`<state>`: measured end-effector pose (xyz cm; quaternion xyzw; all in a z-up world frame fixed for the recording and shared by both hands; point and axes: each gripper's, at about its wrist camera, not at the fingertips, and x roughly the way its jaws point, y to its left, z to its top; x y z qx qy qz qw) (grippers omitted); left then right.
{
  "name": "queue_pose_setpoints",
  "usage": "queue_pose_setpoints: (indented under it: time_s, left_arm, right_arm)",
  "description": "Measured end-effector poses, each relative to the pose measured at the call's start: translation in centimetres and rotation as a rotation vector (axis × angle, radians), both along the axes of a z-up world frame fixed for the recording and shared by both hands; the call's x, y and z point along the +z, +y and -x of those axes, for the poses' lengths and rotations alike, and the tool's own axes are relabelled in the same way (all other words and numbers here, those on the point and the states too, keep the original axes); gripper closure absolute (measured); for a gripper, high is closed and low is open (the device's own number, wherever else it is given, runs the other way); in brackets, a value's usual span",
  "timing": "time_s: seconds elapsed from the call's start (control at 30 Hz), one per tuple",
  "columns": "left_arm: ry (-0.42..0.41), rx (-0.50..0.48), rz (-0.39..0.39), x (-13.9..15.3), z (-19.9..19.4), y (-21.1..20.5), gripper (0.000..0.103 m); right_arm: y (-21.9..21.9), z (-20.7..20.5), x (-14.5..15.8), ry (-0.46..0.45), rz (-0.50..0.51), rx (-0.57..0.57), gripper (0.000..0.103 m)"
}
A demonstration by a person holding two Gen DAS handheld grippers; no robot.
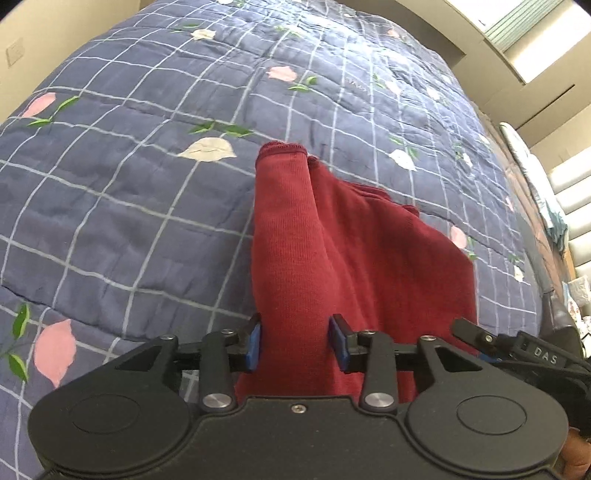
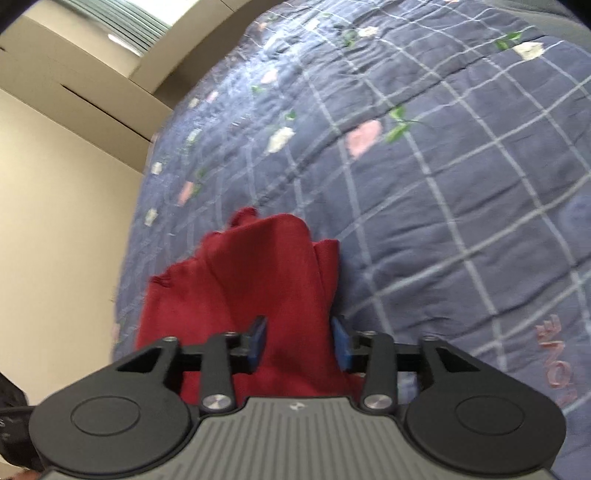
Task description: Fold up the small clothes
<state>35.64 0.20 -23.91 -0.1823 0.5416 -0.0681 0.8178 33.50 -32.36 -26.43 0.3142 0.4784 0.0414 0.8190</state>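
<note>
both grippers are pointed steeply down toward a quilt-covered bed. the left gripper point(image 1: 297, 341) is held over the near edge of a red knit garment point(image 1: 354, 236), its blue pads point(image 1: 254, 341) standing apart on either side of a raised fold of the cloth; whether the pads press on the fabric cannot be told, though a gap seems to be left at the right pad. the right gripper point(image 2: 300, 343) is posed likewise, its jaws parted around the near edge of the same garment point(image 2: 240, 280), with the cloth lying between them and apparently released.

the garment is bunched and partly folded, resting on the blue checked quilt point(image 1: 129, 206) printed with pink and white petals and green leaves. in the left wrist view the tip of the other gripper is seen at the right edge. cream walls point(image 2: 55, 206) and a window point(image 2: 122, 22) are seen beyond the bed. nothing is seen blocking either tool.
</note>
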Motion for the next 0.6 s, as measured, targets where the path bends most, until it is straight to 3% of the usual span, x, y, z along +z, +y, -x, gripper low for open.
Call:
queue_pose_setpoints:
  time_s: [0.03,0.1,0.27,0.6]
  left_arm:
    - [0.003,-0.002,-0.007,-0.1,0.0,0.0,0.057]
    - [0.010,-0.006,-0.018,-0.1,0.2,0.1,0.042]
    - [0.032,-0.031,-0.042,-0.4,0.9,0.2,0.026]
    - [0.097,-0.074,-0.067,-1.6,3.3,0.4,0.017]
  right_arm:
    - [-0.1,0.2,-0.1,0.009,0.022,-0.001,0.046]
    - [-0.3,1.0,-0.3,0.030,0.065,-0.002,0.039]
    - [-0.5,3.4,-0.6,0.057,0.152,0.003,0.024]
    - [0.0,6.4,0.5,0.081,0.270,0.006,0.010]
